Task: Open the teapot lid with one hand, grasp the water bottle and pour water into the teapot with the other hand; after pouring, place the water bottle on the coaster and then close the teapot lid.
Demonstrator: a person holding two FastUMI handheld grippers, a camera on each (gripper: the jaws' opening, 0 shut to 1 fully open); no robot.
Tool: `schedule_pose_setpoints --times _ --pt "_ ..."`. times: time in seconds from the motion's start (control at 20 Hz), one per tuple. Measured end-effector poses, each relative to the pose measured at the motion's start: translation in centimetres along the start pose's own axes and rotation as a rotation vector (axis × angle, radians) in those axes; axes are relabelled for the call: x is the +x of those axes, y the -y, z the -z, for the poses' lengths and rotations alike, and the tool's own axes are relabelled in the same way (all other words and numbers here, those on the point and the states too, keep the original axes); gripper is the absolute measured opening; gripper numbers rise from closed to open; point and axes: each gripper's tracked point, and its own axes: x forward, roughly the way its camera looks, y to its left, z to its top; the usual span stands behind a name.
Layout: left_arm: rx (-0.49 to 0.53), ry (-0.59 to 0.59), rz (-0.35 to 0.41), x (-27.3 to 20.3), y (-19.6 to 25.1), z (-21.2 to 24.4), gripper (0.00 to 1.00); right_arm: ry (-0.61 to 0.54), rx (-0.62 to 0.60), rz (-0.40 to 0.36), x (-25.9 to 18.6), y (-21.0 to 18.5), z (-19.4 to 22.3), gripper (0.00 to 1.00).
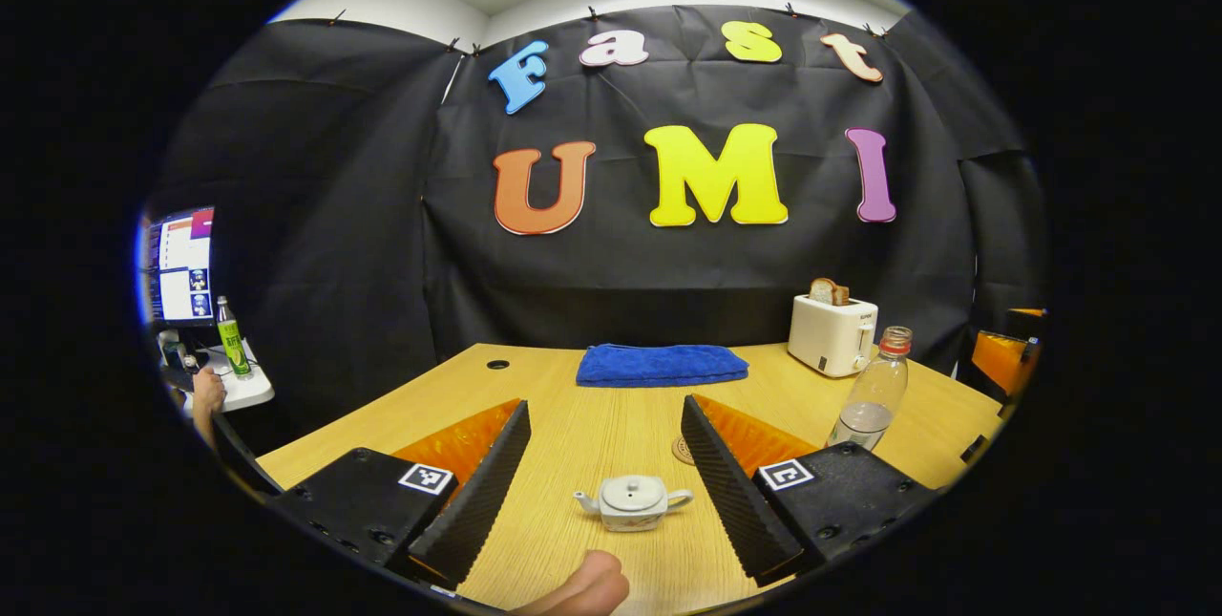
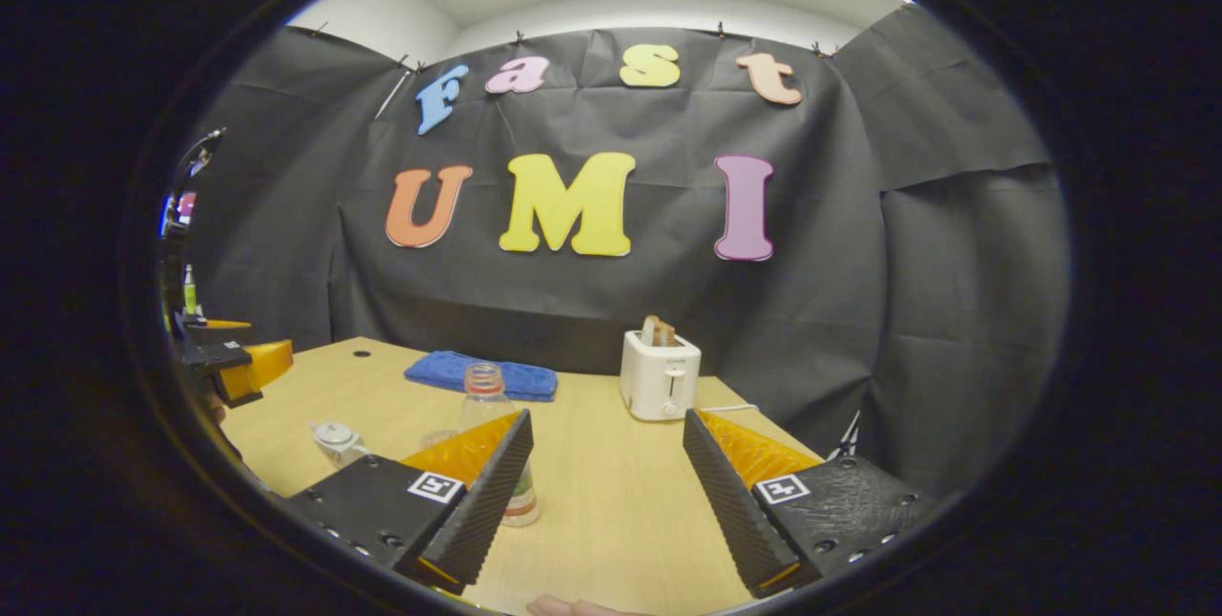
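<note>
The left tongs [image 1: 603, 473] are spread, framing the lidded teapot [image 1: 633, 502] near the desk's [image 1: 592, 420] front edge, ready for lid removal. The right tongs [image 2: 603, 492] are spread beside the water bottle [image 2: 492, 425]; the coaster [image 1: 684, 450] sits between teapot and bottle.

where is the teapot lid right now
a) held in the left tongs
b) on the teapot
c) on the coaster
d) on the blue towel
b: the lid sits on the teapot, which stands between the open left tongs, untouched.
</note>
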Motion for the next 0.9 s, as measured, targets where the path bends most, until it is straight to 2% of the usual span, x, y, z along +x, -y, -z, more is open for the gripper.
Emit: schedule_pose_setpoints --times 0.1,0.35,0.6,0.9 --pt "0.007 -0.002 -0.002 0.0 -0.1 0.1 1.00 0.005 0.001 -0.002 -0.1 -0.2 -0.2 0.97" --pt "-0.011 0.016 -0.001 0.7 -0.1 0.6 1.00 0.012 -0.001 0.006 0.0 0.1 -0.2 0.95" --pt "0.008 -0.026 0.014 4.7 0.7 4.3 1.00 0.004 -0.005 0.012 0.1 0.1 0.1 0.95" --pt "0.007 -0.163 0.017 6.8 1.1 10.0 0.99 -0.008 -0.003 0.023 0.4 0.3 0.4 0.95"
